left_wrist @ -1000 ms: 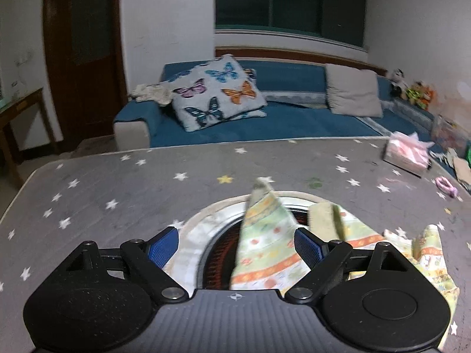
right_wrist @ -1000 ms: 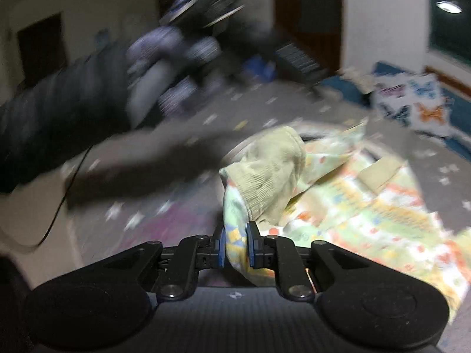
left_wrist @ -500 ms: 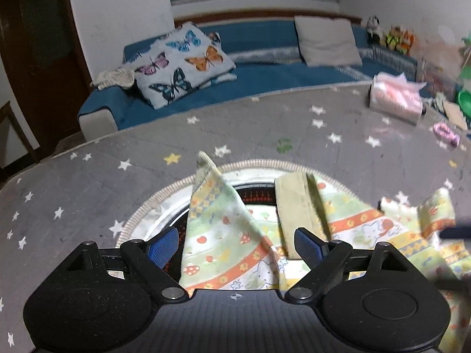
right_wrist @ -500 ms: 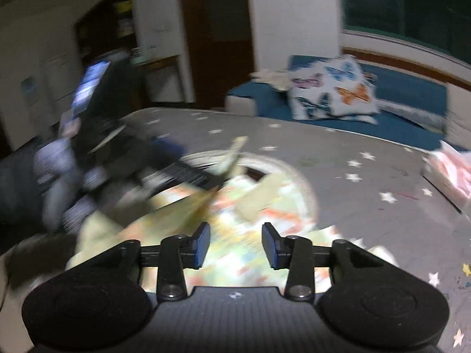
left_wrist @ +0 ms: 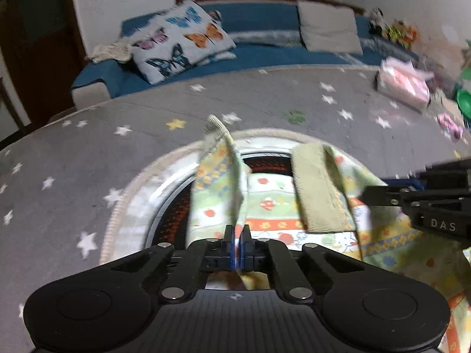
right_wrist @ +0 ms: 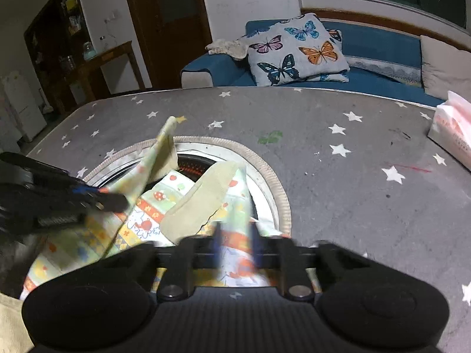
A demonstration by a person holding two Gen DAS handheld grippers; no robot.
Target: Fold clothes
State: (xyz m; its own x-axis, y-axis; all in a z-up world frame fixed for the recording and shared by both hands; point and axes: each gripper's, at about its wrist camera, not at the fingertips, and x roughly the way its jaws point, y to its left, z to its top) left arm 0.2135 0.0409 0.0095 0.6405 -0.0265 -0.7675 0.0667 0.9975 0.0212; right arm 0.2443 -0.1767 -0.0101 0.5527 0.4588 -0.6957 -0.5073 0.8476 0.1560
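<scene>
Printed cloth [left_wrist: 273, 203] lies bunched over the round opening [right_wrist: 273, 170] in the starred worktop [left_wrist: 88, 153], left hand-held gripper [left_wrist: 237, 235] clamped on one fold, right hand-held gripper [right_wrist: 235, 241] blurred, closure unclear, so an uneven lift could drag slack into that opening.

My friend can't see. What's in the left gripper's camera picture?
The left gripper is shut on a fold of the colourful patterned garment, which lies over a round opening in the starry grey table. The right gripper reaches in from the right.

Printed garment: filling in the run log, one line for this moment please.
left gripper: shut on printed garment | right gripper: fingers blurred, cloth between | grey table
</scene>
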